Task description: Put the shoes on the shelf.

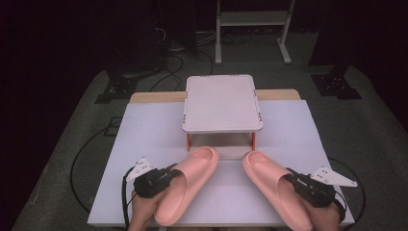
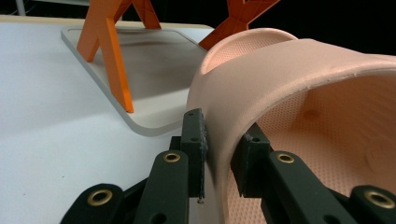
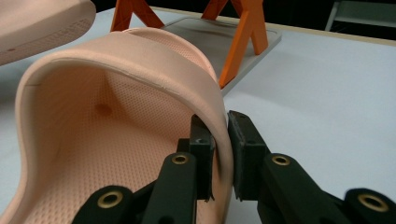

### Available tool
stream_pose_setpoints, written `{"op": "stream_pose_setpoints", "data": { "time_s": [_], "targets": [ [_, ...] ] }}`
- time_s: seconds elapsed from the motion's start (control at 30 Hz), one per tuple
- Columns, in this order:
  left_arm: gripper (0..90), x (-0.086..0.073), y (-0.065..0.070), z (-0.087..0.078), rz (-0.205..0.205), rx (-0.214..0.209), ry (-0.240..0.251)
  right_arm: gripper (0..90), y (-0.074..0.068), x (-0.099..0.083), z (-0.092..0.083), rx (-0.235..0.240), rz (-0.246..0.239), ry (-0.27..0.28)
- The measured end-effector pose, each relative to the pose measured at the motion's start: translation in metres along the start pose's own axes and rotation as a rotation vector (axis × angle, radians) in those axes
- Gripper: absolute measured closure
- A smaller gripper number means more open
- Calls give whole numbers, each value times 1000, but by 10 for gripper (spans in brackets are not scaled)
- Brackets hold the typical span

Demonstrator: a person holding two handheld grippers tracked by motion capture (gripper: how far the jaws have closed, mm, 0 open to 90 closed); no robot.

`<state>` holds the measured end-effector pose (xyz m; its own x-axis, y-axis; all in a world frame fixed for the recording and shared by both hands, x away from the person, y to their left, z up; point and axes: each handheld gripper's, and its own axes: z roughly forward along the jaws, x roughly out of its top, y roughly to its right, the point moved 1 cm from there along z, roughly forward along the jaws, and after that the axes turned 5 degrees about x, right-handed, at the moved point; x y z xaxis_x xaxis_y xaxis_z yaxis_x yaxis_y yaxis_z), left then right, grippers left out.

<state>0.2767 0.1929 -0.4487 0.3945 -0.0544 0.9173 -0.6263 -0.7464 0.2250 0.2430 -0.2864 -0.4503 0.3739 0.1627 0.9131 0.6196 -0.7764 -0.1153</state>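
High view: two pink slippers lie on the white tabletop, toes pointing toward a small raised stand with orange legs, and each is already gripped. The left tongs pinch the outer side of the left slipper; in the left gripper view the black jaws press on the strap wall of that slipper, one jaw outside and one inside. The right tongs pinch the outer side of the right slipper in the same way, and the right gripper view shows the jaws pressed on its strap edge. So grasping looks finished, while both slippers appear to rest on the tabletop, short of the stand; any lifting or placing seems yet to come. As for room, the slipper toes sit near the stand's front edge and just beside its orange legs, so a straight push forward could strike them. The stand's flat top is bare, and the tabletop to either side is open. The heels lie near the tabletop's near edge, leaving little room to draw back.
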Motion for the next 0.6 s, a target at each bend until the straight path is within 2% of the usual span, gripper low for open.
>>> {"op": "stream_pose_setpoints", "data": {
  "time_s": [0.6],
  "targets": [
    [766, 9, 10, -4, 23, -38, 24, 800, -9, 7, 1, 24, 9, 40]
  ]
}}
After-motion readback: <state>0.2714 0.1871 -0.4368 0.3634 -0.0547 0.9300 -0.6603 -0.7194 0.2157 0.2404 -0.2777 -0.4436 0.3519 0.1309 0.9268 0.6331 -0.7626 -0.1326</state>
